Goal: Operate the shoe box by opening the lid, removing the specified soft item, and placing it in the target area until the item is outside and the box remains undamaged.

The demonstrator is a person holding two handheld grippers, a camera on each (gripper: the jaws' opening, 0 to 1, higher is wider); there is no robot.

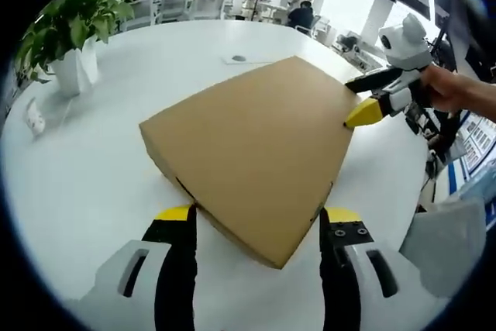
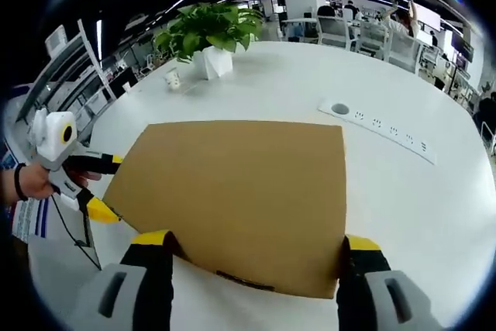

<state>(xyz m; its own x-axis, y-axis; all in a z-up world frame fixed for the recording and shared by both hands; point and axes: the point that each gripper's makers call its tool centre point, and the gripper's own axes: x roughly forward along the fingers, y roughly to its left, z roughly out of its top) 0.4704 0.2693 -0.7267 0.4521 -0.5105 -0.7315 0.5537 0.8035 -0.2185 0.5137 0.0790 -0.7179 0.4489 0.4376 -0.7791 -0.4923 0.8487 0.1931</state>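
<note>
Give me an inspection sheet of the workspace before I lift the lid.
Surface: round white table.
Job's things: brown cardboard shoe box, lid closed; soft item not visible.
Clutter: green potted plant in white pot; small white object beside it.
Grippers: left gripper open, fingers straddling a box corner; right gripper open, fingers straddling a box edge.
Cables: thin white cable near the plant; white power strip set in the table.
Surroundings: open office, desks, chairs, people in the distance.
</note>
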